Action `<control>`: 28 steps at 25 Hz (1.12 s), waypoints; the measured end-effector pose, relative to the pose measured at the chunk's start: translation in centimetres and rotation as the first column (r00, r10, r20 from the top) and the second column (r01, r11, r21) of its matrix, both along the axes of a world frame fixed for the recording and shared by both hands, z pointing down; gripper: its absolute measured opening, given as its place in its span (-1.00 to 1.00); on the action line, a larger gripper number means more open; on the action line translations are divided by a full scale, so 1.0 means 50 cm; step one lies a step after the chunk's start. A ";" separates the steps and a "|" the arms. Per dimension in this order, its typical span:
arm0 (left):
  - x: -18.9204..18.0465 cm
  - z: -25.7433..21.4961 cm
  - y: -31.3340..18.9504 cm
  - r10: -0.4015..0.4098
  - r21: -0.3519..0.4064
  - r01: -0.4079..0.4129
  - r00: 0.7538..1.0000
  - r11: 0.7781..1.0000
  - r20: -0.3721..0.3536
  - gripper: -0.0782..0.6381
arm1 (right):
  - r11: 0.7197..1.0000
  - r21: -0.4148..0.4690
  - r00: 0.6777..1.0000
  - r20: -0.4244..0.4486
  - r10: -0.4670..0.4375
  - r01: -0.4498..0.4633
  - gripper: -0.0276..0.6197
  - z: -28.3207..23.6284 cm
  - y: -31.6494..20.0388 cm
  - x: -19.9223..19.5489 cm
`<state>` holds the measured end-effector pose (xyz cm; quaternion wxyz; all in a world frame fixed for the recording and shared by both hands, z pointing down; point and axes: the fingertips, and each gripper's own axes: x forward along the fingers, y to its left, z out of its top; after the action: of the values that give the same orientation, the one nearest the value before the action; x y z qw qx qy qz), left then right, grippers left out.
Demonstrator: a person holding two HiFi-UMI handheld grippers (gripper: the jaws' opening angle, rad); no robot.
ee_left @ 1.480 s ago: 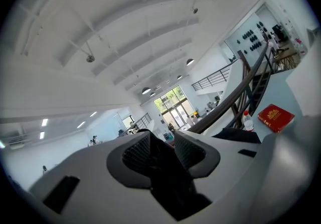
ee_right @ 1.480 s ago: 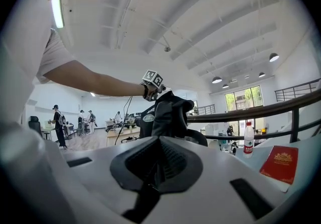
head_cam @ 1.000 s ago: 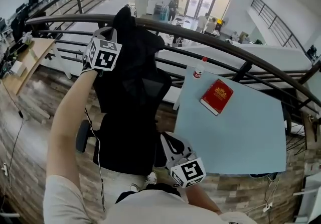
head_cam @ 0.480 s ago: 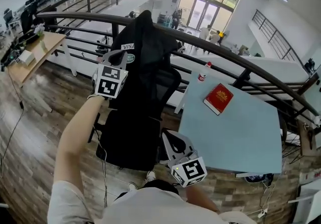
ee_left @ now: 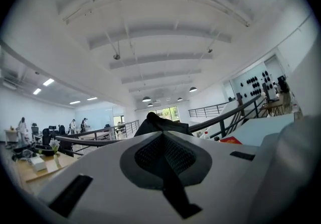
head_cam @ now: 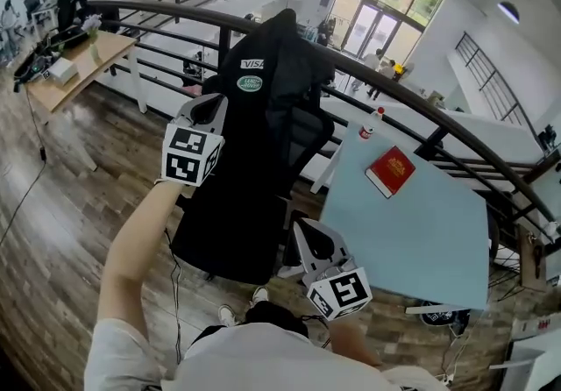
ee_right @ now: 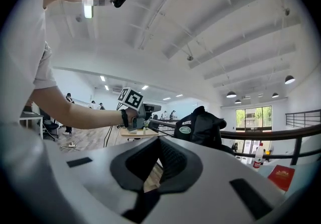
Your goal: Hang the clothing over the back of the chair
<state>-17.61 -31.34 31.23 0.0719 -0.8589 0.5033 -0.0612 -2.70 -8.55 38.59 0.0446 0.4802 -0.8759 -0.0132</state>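
Over the back of the black office chair (head_cam: 302, 131) hangs the black jacket (head_cam: 272, 74). Its collar peaks above the top of the backrest, and the side with a white patch and a green oval badge falls down the chair's left face. The left gripper (head_cam: 210, 103) is just beside that draped side. The right gripper view shows clear air between it and the cloth. Its jaws are pressed together with nothing in them. The right gripper (head_cam: 307, 231) is held low, near the chair's lower right edge, with its jaws a little apart and empty. Floor planks show through the gap.

Right of the chair stands a pale blue table (head_cam: 412, 240), bare except for a red book (head_cam: 391, 172) near its far side and a small red-capped bottle (head_cam: 371, 125) at the far corner. The floor (head_cam: 61, 231) is of grey-brown wood planks. A dark curved railing (head_cam: 158, 14) runs behind the chair and table, with a lower hall and tall windows beyond it. At the left a wooden desk (head_cam: 83, 60) stands against the rail. Overhead is a white ribbed ceiling with round lamps, and people stand far off.
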 end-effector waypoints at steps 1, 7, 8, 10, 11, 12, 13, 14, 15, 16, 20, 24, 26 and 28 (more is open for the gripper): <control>-0.007 0.008 0.008 -0.005 -0.013 0.005 1.000 1.000 -0.012 -0.72 | 1.000 0.003 1.000 -0.004 -0.003 0.003 -0.86 -0.002 0.004 0.000; -0.043 0.058 0.068 -0.034 -0.054 0.030 0.997 0.998 -0.065 -0.72 | 1.000 0.015 0.999 -0.025 0.021 -0.021 -0.86 -0.013 0.017 0.027; -0.052 0.063 0.079 -0.036 -0.059 0.031 0.996 0.998 -0.083 -0.72 | 0.999 0.018 0.999 -0.026 0.030 -0.029 -0.86 -0.015 0.017 0.035; -0.072 0.066 0.105 -0.044 -0.058 0.037 0.992 0.998 -0.116 -0.72 | 0.999 0.024 0.999 -0.025 0.047 -0.046 -0.86 -0.023 0.018 0.051; -0.081 0.066 0.119 -0.048 -0.054 0.041 0.991 0.998 -0.127 -0.72 | 0.998 0.029 0.998 -0.022 0.056 -0.055 -0.86 -0.027 0.021 0.061; -0.089 0.065 0.133 -0.052 -0.048 0.046 0.990 0.998 -0.132 -0.72 | 0.997 0.034 0.998 -0.018 0.066 -0.065 -0.86 -0.031 0.023 0.071; -0.097 0.065 0.146 -0.056 -0.041 0.050 0.989 0.998 -0.134 -0.72 | 0.996 0.038 0.997 -0.012 0.075 -0.075 -0.86 -0.034 0.025 0.080; -0.105 0.065 0.159 -0.059 -0.036 0.054 0.989 0.998 -0.133 -0.72 | 0.996 0.042 0.996 -0.002 0.084 -0.084 -0.86 -0.037 0.027 0.088; -0.114 0.067 0.171 -0.062 -0.032 0.058 0.989 0.998 -0.133 -0.72 | 0.995 0.043 0.996 0.007 0.092 -0.092 -0.86 -0.039 0.028 0.095; -0.123 0.070 0.183 -0.067 -0.030 0.064 0.989 0.998 -0.134 -0.72 | 0.994 0.042 0.995 0.015 0.098 -0.099 -0.86 -0.039 0.030 0.101; -0.154 0.076 0.230 -0.097 -0.015 0.096 0.988 0.995 -0.121 -0.72 | 0.992 0.040 0.993 0.032 0.116 -0.118 -0.86 -0.037 0.033 0.121; -0.168 0.068 0.259 -0.118 0.021 0.120 0.988 0.993 -0.096 -0.72 | 0.990 0.054 0.991 0.040 0.128 -0.130 -0.86 -0.047 0.023 0.142; -0.173 0.061 0.275 -0.126 0.035 0.129 0.988 0.991 -0.092 -0.72 | 0.989 0.057 0.990 0.045 0.134 -0.136 -0.86 -0.052 0.017 0.153; -0.180 0.052 0.292 -0.135 0.056 0.140 0.988 0.989 -0.079 -0.72 | 0.988 0.061 0.989 0.049 0.139 -0.142 -0.86 -0.057 0.012 0.160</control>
<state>-26.58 -16.73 33.81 0.0747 -0.8213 0.5653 -0.0181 5.30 -7.94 35.76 0.0102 0.5422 -0.8398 -0.0275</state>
